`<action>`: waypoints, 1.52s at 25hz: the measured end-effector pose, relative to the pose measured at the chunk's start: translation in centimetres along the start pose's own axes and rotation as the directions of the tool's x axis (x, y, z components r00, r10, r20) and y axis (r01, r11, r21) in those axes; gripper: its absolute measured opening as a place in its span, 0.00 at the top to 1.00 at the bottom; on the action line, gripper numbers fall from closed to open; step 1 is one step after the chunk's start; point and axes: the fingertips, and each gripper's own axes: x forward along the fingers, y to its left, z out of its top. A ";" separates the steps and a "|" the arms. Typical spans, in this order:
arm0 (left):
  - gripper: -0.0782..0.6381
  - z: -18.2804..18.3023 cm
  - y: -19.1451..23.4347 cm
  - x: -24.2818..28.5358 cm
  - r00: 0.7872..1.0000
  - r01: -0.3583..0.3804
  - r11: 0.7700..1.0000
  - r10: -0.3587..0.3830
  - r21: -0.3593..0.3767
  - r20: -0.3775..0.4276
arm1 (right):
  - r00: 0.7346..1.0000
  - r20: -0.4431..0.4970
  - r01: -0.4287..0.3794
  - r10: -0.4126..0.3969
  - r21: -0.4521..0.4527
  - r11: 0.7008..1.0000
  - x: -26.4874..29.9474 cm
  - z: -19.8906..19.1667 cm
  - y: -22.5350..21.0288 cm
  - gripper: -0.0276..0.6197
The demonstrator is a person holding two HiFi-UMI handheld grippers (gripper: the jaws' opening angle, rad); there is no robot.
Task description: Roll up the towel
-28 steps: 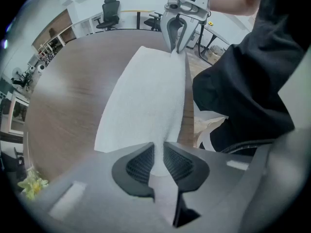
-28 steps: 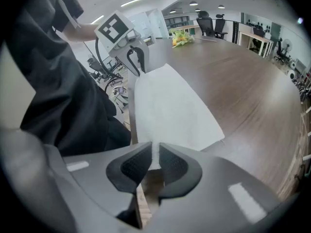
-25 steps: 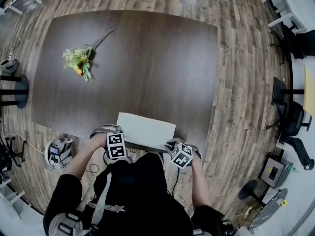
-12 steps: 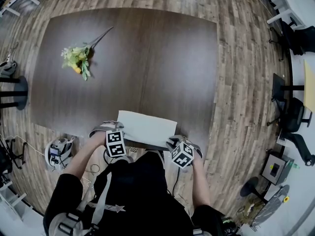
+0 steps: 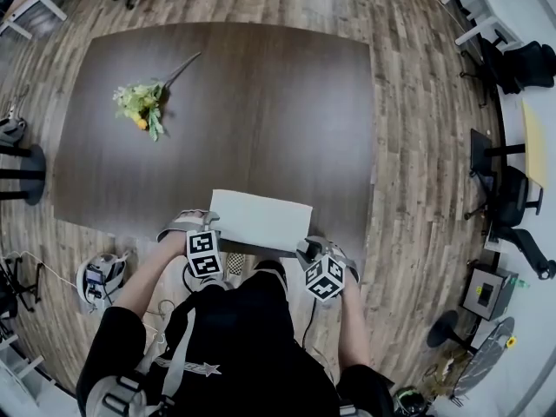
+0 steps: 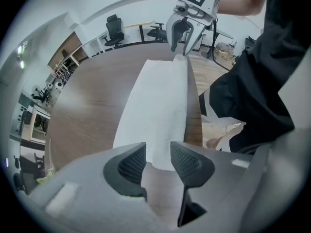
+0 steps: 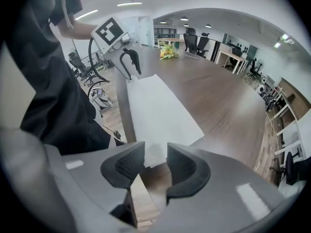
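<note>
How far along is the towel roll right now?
Done: nothing rolled; the towel lies flat at the near edge of the table. In hand: the left gripper and the right gripper sit at its two ends, jaws just opened, towel edge in each gap but unpinched. Left: grip and roll it all.

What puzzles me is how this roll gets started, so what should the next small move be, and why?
The towel lies flat at the near edge of the table. The left tool and right tool have just been opening their jaws, each at a towel end, pads not pressing it. So probably close both on its near corners and tip that edge over.
</note>
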 end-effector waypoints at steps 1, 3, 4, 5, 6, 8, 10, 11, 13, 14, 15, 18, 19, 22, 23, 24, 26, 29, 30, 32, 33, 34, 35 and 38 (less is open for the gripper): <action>0.66 0.1 -0.2 -0.3 1.000 -0.007 1.000 0.007 0.004 0.006 | 1.000 0.004 0.008 -0.008 -0.001 1.000 -0.2 0.0 0.4 0.73; 0.66 0.3 -0.8 -0.7 1.000 -0.017 1.000 0.017 0.012 0.016 | 1.000 0.006 0.018 -0.018 -0.005 1.000 -0.4 -0.1 1.4 0.73; 0.66 0.4 -1.2 -0.8 1.000 -0.019 1.000 0.019 0.018 0.019 | 1.000 0.004 0.021 -0.021 -0.009 1.000 -0.5 -0.2 1.8 0.73; 0.66 0.5 -1.6 -0.9 1.000 -0.019 1.000 0.018 0.024 0.022 | 1.000 0.002 0.023 -0.023 -0.012 1.000 -0.5 -0.3 2.3 0.73; 0.66 0.5 -2.0 -1.0 1.000 -0.018 0.999 0.017 0.030 0.023 | 1.000 0.000 0.026 -0.026 -0.016 1.000 -0.5 -0.4 2.7 0.73; 0.66 0.4 -2.6 -0.9 1.000 -0.018 0.999 0.017 0.038 0.026 | 1.000 0.000 0.032 -0.032 -0.019 0.999 -0.3 -0.5 3.4 0.73; 0.66 0.2 -3.3 -0.7 0.999 -0.019 0.999 0.018 0.038 0.028 | 0.999 0.002 0.038 -0.038 -0.018 0.999 -0.1 -0.7 3.9 0.73; 0.66 0.2 -3.6 -0.6 0.999 -0.017 0.999 0.016 0.037 0.029 | 0.999 0.004 0.041 -0.041 -0.017 0.999 0.0 -0.8 4.1 0.73; 0.66 0.2 -4.1 -0.3 1.000 -0.014 0.999 0.013 0.035 0.029 | 0.999 0.007 0.047 -0.047 -0.017 0.999 0.2 -1.1 4.3 0.73; 0.66 0.3 -4.2 -0.1 0.999 -0.015 0.999 0.014 0.034 0.029 | 0.999 0.007 0.052 -0.052 -0.020 0.998 0.3 -1.2 4.2 0.73; 0.66 0.3 -4.2 0.2 0.999 -0.017 0.999 0.016 0.034 0.030 | 0.998 0.007 0.059 -0.059 -0.025 0.998 0.5 -1.3 4.1 0.73; 0.66 0.3 -4.0 0.8 0.999 -0.019 0.999 0.019 0.028 0.029 | 0.998 0.005 0.067 -0.067 -0.040 0.997 1.1 -1.3 3.8 0.73; 0.66 0.2 -4.0 1.0 1.000 -0.017 1.000 0.017 0.025 0.027 | 0.998 0.002 0.066 -0.066 -0.044 0.997 1.3 -1.3 3.8 0.73; 0.67 0.0 -3.8 1.5 1.000 -0.016 1.000 0.016 0.018 0.024 | 0.997 -0.008 0.077 -0.077 -0.061 0.995 2.0 -1.5 3.5 0.73; 0.67 0.0 -3.6 1.7 1.000 -0.018 1.000 0.018 0.015 0.024 | 0.997 -0.010 0.081 -0.082 -0.066 0.995 2.2 -1.6 3.4 0.73; 0.68 -0.1 -3.5 1.8 0.999 -0.021 1.000 0.021 0.011 0.025 | 0.996 -0.011 0.084 -0.085 -0.067 0.994 2.4 -1.6 3.2 0.73; 0.69 -0.1 -3.2 2.1 0.999 -0.027 1.000 0.027 0.006 0.025 | 0.996 -0.012 0.086 -0.087 -0.071 0.994 2.8 -1.6 2.9 0.73; 0.70 0.0 -2.9 2.3 0.999 -0.028 1.000 0.028 0.004 0.022 | 0.996 -0.017 0.085 -0.087 -0.083 0.993 3.1 -1.7 2.6 0.73; 0.71 0.1 -2.8 2.4 0.999 -0.028 1.000 0.028 0.004 0.020 | 0.996 -0.020 0.084 -0.086 -0.087 0.993 3.2 -1.7 2.5 0.73; 0.71 0.2 -2.6 2.4 0.999 -0.029 1.000 0.029 0.010 0.015 | 0.996 -0.024 0.086 -0.089 -0.096 0.992 3.3 -1.7 2.3 0.74; 0.71 0.2 -2.5 2.4 0.999 -0.030 0.999 0.030 0.015 0.013 | 0.995 -0.025 0.091 -0.094 -0.103 0.991 3.4 -1.7 2.1 0.75; 0.71 0.1 -2.5 2.5 0.999 -0.032 0.999 0.032 0.020 0.012 | 0.995 -0.025 0.097 -0.100 -0.110 0.989 3.4 -1.7 2.0 0.76; 0.71 0.1 -2.5 2.5 0.999 -0.035 0.999 0.035 0.026 0.012 | 0.994 -0.024 0.105 -0.109 -0.117 0.988 3.5 -1.7 1.9 0.77; 0.73 0.0 -2.5 2.6 0.999 -0.048 0.998 0.048 0.035 0.015 | 0.991 -0.020 0.129 -0.133 -0.135 0.982 3.6 -1.7 1.5 0.82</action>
